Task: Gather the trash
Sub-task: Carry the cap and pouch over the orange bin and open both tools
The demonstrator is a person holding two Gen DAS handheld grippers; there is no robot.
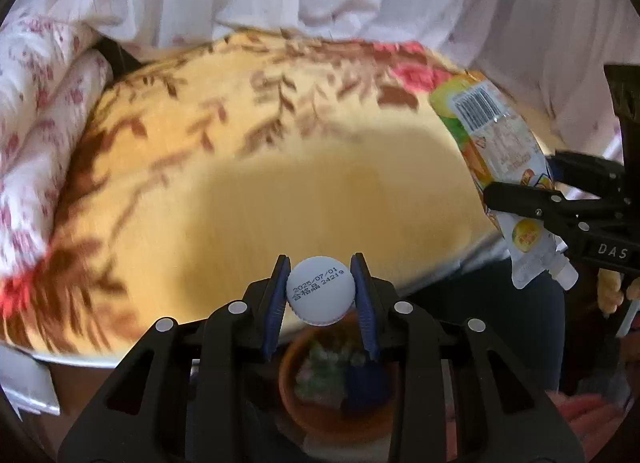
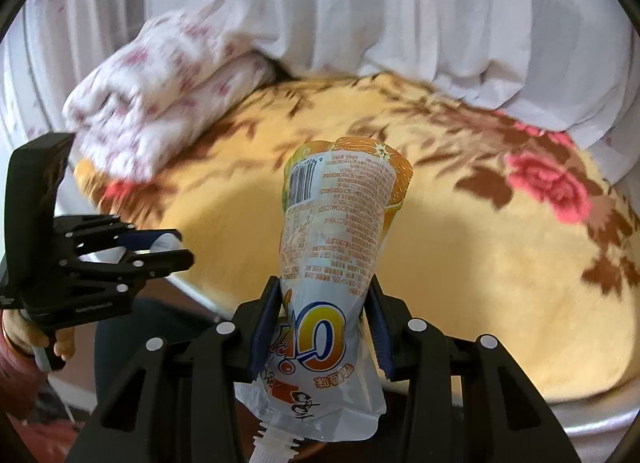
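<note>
My left gripper [image 1: 321, 293] is shut on a white bottle cap [image 1: 321, 290] with a printed date, held above the bed's front edge; it also shows in the right wrist view [image 2: 162, 249]. My right gripper [image 2: 324, 315] is shut on an empty juice pouch [image 2: 336, 223] with orange print and a barcode, spout pointing down toward the camera. In the left wrist view the pouch [image 1: 500, 151] and the right gripper [image 1: 520, 195] are at the right edge.
A yellow floral blanket [image 1: 280, 183] covers the bed ahead. A folded white and pink quilt [image 2: 160, 103] lies at its left. White curtains [image 2: 360, 3] hang behind. A brown bowl-like container [image 1: 340, 391] sits below the left gripper.
</note>
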